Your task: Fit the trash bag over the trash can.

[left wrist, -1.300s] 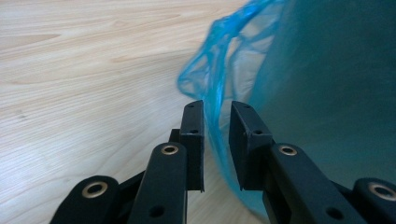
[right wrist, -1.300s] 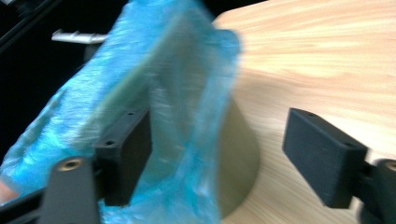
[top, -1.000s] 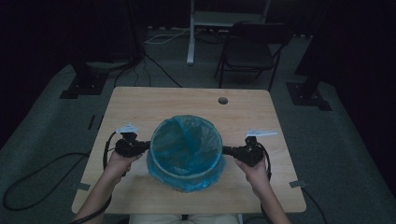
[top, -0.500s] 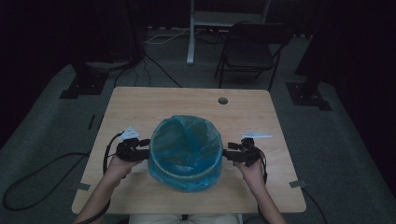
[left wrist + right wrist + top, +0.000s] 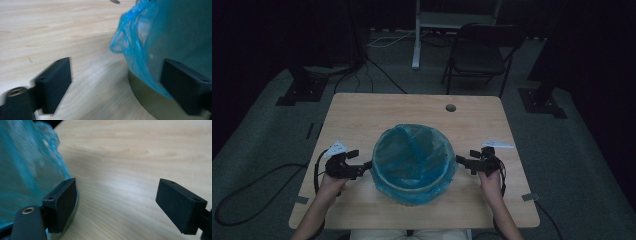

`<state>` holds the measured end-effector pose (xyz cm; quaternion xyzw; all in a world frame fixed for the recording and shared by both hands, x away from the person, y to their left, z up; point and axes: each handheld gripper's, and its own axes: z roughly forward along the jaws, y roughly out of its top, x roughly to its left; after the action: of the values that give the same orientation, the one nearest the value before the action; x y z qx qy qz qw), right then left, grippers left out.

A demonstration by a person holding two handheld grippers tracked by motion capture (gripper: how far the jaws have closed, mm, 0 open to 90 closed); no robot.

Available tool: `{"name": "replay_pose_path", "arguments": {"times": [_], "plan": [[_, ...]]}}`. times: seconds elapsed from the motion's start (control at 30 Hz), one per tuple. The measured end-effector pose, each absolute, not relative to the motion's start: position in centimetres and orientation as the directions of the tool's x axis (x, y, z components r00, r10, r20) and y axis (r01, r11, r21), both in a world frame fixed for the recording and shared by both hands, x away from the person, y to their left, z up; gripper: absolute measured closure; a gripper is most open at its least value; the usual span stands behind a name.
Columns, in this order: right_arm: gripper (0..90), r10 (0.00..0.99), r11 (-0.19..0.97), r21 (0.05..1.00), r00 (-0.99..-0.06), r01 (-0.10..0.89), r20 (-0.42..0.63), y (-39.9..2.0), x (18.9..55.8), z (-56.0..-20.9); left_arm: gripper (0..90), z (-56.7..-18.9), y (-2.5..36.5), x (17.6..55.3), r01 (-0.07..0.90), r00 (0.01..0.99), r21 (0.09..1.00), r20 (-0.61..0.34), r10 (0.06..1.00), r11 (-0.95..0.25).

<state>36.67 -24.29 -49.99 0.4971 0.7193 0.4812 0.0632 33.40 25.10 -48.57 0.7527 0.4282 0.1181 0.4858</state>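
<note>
We flank the bin point(image 5: 414, 192) with its blue liner point(image 5: 412, 150): left gripper point(image 5: 354, 167) and right gripper point(image 5: 466, 164) both gape wide, holding nothing; we should pinch loose liner film, not the rim.

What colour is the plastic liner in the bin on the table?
Translucent blue liner; clearest in the left gripper view.

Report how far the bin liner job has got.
Done: the blue liner sits inside the bin, its edge folded over the rim. In hand: the left gripper and right gripper flank the bin, both open, gripping nothing. Left: a loose fold of liner bunches out on the left side, possibly needing tucking.
</note>
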Motion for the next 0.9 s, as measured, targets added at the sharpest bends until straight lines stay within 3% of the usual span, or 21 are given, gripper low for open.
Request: {"name": "replay_pose_path", "arguments": {"times": [0.13,0.27,0.47,0.6,0.9], "plan": [[16.4,0.773,0.046,0.745,-0.496,0.665,0.395,-24.8,36.2,-51.0,10.4,-48.7,25.3,32.8,0.508,0.608,0.846,-0.219,0.764,-0.162],[13.0,0.744,-0.057,0.811,-0.516,0.582,0.423,-25.9,35.6,-49.8,10.5,-48.3,25.5,32.4,0.483,0.601,0.864,-0.205,0.773,-0.146],[12.9,0.691,-0.081,0.862,-0.595,0.500,0.410,-25.8,35.4,-47.4,10.5,-48.1,25.3,32.2,0.455,0.616,0.879,-0.198,0.762,-0.139],[13.6,0.768,-0.025,0.857,-0.539,0.515,0.346,-25.0,36.3,-46.5,10.5,-47.9,25.4,32.1,0.446,0.603,0.887,-0.197,0.773,-0.122],[13.6,0.816,-0.002,0.862,-0.498,0.506,0.294,-23.7,37.4,-46.8,10.5,-47.3,25.9,32.2,0.436,0.543,0.899,-0.230,0.808,-0.037]]}}
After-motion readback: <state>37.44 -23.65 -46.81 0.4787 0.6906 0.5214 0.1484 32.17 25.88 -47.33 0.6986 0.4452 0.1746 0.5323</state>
